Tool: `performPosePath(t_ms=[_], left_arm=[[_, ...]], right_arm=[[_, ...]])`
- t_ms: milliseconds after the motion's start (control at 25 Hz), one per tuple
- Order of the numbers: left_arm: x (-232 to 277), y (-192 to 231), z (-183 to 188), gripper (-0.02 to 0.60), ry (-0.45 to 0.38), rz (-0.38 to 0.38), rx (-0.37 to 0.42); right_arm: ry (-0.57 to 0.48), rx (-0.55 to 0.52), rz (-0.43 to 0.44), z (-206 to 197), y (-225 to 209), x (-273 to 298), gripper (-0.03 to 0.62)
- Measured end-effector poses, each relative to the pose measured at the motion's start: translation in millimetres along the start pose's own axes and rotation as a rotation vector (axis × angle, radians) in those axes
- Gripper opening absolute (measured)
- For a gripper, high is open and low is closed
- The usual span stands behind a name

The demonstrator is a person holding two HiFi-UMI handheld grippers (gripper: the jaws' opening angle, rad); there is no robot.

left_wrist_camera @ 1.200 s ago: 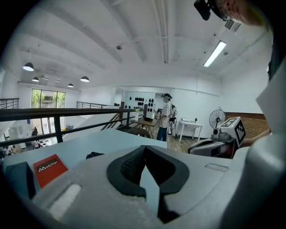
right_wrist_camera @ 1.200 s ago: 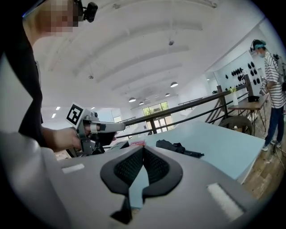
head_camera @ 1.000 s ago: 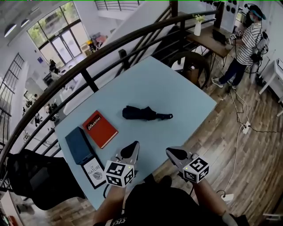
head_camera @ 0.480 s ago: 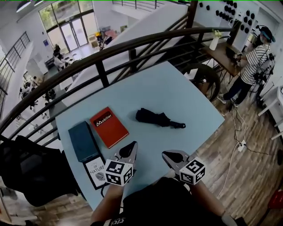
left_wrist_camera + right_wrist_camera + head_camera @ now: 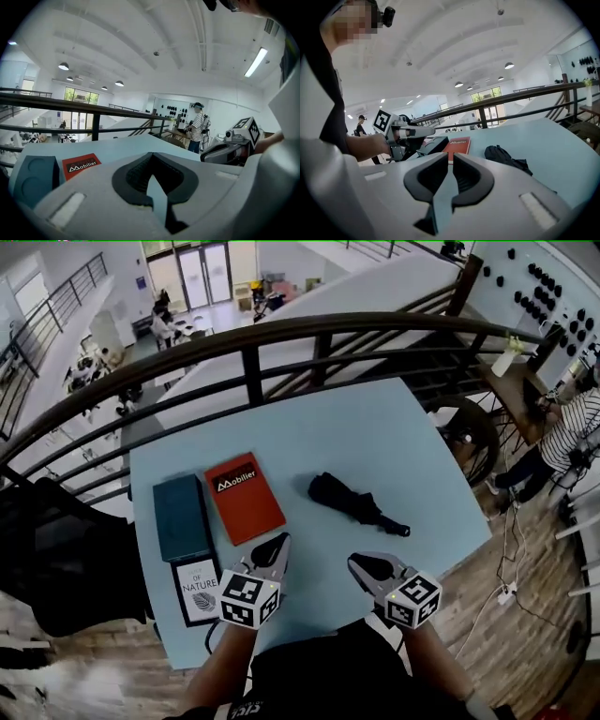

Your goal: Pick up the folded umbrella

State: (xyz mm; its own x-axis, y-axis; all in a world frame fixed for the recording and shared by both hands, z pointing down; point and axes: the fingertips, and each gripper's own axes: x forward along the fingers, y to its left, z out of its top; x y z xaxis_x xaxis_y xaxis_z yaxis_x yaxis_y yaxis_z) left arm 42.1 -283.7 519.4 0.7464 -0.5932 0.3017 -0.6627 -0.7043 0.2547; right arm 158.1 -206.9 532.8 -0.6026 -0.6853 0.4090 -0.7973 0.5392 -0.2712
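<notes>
1. Cut off by the right edge of the head view: a person in a striped shirt (image 5: 574, 423), only partly in frame.
2. Hard to identify: a dark bulk (image 5: 56, 559) off the left side of the tabletop (image 5: 375, 427).
3. Too small to read: the finer print on a white booklet (image 5: 196, 590) at the near left, apart from the word "NATURE".
4. Not to be found in the left gripper view: the folded umbrella (image 5: 349, 500), with that claw's own grey body filling the lower frame.
5. Lying flat on the light-blue tabletop, right of centre: the folded umbrella, black, handle end toward the near right. Right of a red book (image 5: 244, 498) and a dark teal box (image 5: 182, 517), and well apart from both claws.
6. Held over the near edge, just right of the booklet: the left claw (image 5: 280, 542), tips pressed together on nothing.
7. Held over the near edge further right: the right claw (image 5: 356, 565), parted by a narrow slit and opening, nothing in the gap. Umbrella farther off on the tabletop.
8. Against a second ago:
   - Tabletop now squarer to the head view, under a railing (image 5: 281, 334) arcing across the top.
   - Umbrella, book and box in the same arrangement, drawn further right in the frame.
   - Striped-shirt person shifted from the upper right to the right edge.
   - Right claw no longer fully closed.
</notes>
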Motion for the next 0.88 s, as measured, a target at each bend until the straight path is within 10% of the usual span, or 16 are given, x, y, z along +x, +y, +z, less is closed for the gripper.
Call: performPosePath(t_ms=[600,880], left_arm=[[52.4,-27.6,29.5,0.002,-0.036,0.333,-0.108],[65.6,-31.7,42.2,0.003,-0.061,0.377,-0.103]], right_arm=[[0.159,-0.112,0.36,18.4,-106.4,11.0,0.203],[0.222,-0.173,0.381,16.8,-129.4,32.7,0.284]])
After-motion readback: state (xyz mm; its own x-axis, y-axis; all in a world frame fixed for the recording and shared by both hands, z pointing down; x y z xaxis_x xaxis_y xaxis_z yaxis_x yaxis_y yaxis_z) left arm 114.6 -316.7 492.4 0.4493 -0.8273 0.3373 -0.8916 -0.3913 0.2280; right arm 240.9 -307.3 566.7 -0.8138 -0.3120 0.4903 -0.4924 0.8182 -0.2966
